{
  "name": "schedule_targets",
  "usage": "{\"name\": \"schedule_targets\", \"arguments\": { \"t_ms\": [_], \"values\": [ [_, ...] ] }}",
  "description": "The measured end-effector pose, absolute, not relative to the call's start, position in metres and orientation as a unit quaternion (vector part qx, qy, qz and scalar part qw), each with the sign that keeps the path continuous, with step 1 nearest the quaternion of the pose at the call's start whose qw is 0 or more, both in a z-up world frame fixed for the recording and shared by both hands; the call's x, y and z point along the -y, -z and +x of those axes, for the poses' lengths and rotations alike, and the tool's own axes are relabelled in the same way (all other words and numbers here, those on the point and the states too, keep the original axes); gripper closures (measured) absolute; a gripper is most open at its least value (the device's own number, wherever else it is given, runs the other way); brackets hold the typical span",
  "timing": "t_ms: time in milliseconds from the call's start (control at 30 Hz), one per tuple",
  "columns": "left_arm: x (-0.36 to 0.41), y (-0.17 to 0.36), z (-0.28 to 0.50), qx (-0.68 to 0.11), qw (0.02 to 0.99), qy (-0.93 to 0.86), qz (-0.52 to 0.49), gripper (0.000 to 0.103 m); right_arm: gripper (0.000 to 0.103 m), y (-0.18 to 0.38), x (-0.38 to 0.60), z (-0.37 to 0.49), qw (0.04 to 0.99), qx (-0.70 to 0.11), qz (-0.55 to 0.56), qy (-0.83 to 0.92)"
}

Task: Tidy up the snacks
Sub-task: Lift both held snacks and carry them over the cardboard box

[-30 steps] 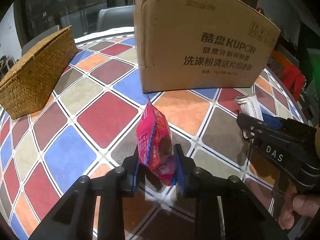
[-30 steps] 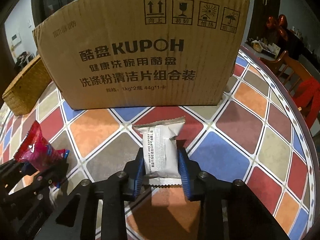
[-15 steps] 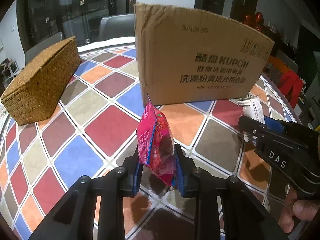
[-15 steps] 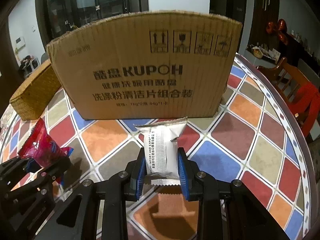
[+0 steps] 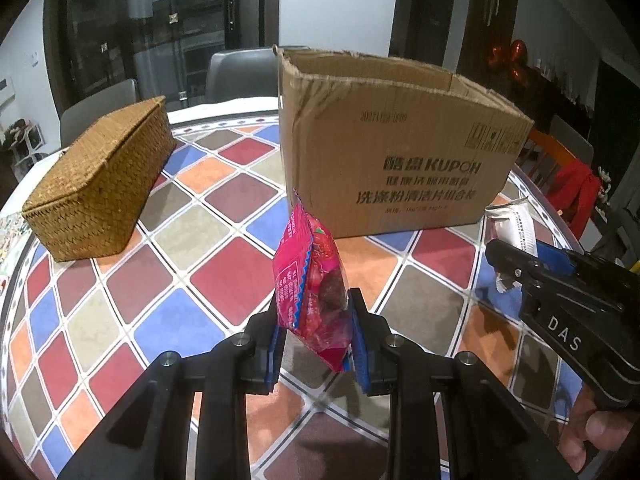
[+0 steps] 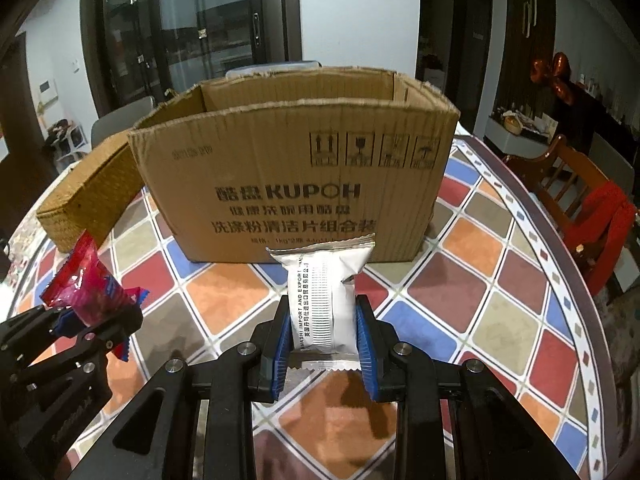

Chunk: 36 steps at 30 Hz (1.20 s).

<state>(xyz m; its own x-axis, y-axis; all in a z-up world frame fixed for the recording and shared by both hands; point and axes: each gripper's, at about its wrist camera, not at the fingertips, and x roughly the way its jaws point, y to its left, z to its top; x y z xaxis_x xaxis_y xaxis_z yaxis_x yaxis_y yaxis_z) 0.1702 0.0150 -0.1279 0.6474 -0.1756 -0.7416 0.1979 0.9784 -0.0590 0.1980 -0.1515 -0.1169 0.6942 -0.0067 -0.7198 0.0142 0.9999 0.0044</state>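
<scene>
My left gripper (image 5: 316, 336) is shut on a pink-red snack packet (image 5: 310, 280) and holds it above the tiled table. The packet also shows in the right wrist view (image 6: 86, 284), at the left. My right gripper (image 6: 323, 338) is shut on a white snack packet (image 6: 324, 292), also seen in the left wrist view (image 5: 514, 224), at the right. An open cardboard box (image 6: 296, 184) marked KUPOH stands upright just beyond both grippers; in the left wrist view the box (image 5: 396, 152) is ahead and to the right. Its inside is mostly hidden.
A woven wicker basket (image 5: 100, 184) sits on the table to the left of the box. The round table (image 6: 480, 288) has coloured tiles and its edge curves at the right. Chairs stand behind and to the right, one with a red cloth (image 6: 600, 220).
Both grippers have risen with their packets, so the box's open top now shows. The box and basket have not moved.
</scene>
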Motion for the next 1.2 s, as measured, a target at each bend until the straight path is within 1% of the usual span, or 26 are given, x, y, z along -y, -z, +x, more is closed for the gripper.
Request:
{"name": "schedule_targets", "arguments": {
  "t_ms": [533,1200],
  "values": [
    [-0.015,0.069,0.164,-0.36,0.928,0.094,0.012,0.074,0.072,0.064,0.148,0.183,0.939,-0.345,-0.004,0.004],
    [-0.01,0.024,0.173,-0.332,0.939,0.091,0.01,0.074,0.072,0.019,0.156,0.184,0.952,-0.306,-0.002,0.0]
  ]
}}
